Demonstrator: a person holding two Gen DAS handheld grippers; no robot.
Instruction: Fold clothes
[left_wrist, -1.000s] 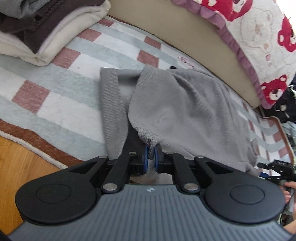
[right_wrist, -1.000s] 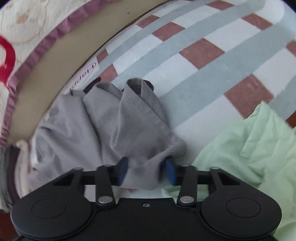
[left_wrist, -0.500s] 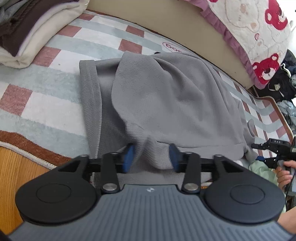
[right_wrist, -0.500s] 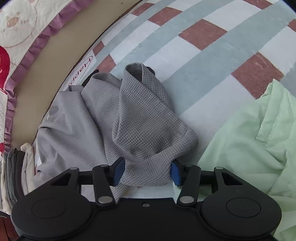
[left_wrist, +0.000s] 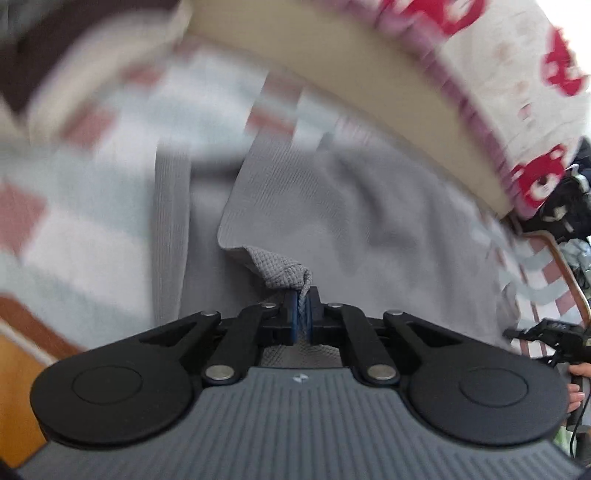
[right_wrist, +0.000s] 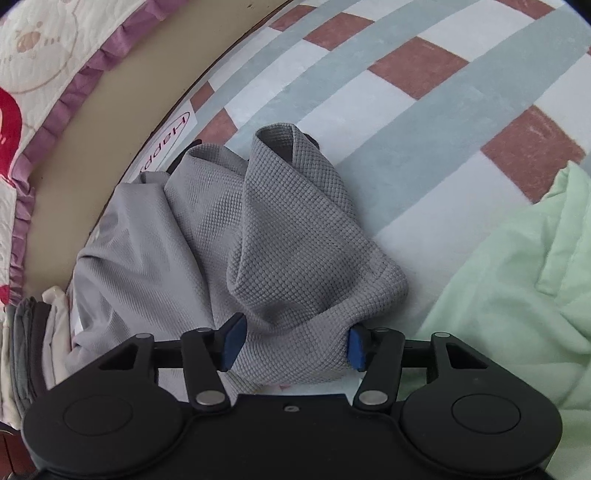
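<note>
Since half a second ago the left gripper (left_wrist: 302, 309) has snapped closed, its blue pads pinching a bunched edge of the grey waffle-knit garment (left_wrist: 332, 206). That garment lies rumpled on the checked rug of pale blue, white and brick-red squares (right_wrist: 424, 122), its long axis running from the rug's near border toward the beige bed base (left_wrist: 351, 74). Its right end stands between the widening jaws of the right gripper (right_wrist: 293, 341), whose pads flank the cloth without squeezing it, beside a mint-green cloth (right_wrist: 517, 266).
</note>
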